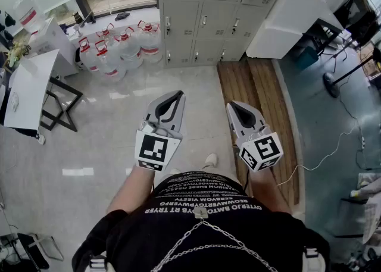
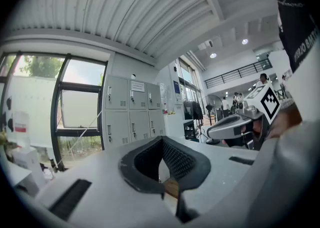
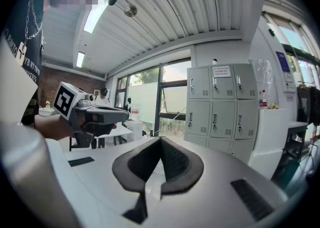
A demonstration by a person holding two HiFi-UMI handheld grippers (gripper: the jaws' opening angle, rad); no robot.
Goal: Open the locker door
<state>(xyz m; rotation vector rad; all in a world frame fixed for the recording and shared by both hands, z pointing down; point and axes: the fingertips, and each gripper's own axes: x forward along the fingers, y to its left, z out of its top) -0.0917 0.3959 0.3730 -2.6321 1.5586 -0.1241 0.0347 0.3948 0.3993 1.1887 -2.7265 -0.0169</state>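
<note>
A bank of grey lockers (image 1: 208,15) stands against the far wall, all doors closed, some steps ahead of me. The same lockers (image 2: 132,114) show in the left gripper view, and the lockers (image 3: 222,105) also appear in the right gripper view, still far off. My left gripper (image 1: 177,97) is held at waist height, pointing towards them, shut with nothing in it. Beside it, my right gripper (image 1: 234,108) is likewise shut and empty. In each gripper view the pad tips meet, left gripper (image 2: 162,140) and right gripper (image 3: 160,140).
Several water jugs (image 1: 119,47) stand left of the lockers by the window. A white table (image 1: 33,89) is at the left and a white cabinet (image 1: 292,18) at the right. A wooden floor strip (image 1: 256,92) runs ahead, with a fan stand (image 1: 333,80) and a cable (image 1: 333,149) beyond.
</note>
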